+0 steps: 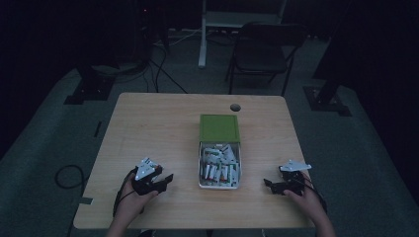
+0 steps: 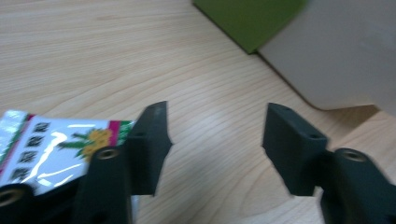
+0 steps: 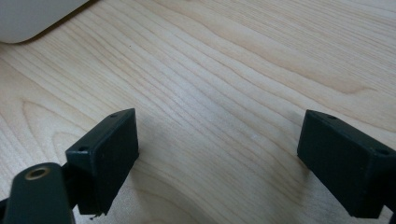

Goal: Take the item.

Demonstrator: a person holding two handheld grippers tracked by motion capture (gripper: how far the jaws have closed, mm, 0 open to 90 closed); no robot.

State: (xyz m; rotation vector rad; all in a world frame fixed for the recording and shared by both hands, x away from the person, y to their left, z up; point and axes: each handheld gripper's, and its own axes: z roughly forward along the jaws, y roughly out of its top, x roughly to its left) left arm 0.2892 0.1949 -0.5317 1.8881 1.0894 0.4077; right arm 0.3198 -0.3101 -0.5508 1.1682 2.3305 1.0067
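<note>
Where the left tongs (image 2: pixel 215 149) hover low over the tabletop (image 1: pixel 163 128), one small sachet (image 2: pixel 56 151) lies flat on the wood just outside the left-hand jaw, printed with a yellow flower and red-edged characters. The sachet rests beside that jaw, not between the two, so the left tongs stand about half open with nothing in their gap but bare wood.

Taking the white box (image 1: pixel 220 165) near the middle of the tabletop as landmark: the left tongs (image 1: pixel 157 178) sit to its left, near the person's edge, and the sachet lies there with them. The box holds a loose heap of similar small white-and-green sachets, too many and too jumbled to count. One green lid (image 1: pixel 219 128) lies flat against the box's far end, touching it. The right tongs (image 1: pixel 279 184) rest well to the box's right, jaws spread wide and empty over bare wood (image 3: pixel 210 93). A small round hole (image 1: pixel 235 107) lies beyond the lid.
</note>
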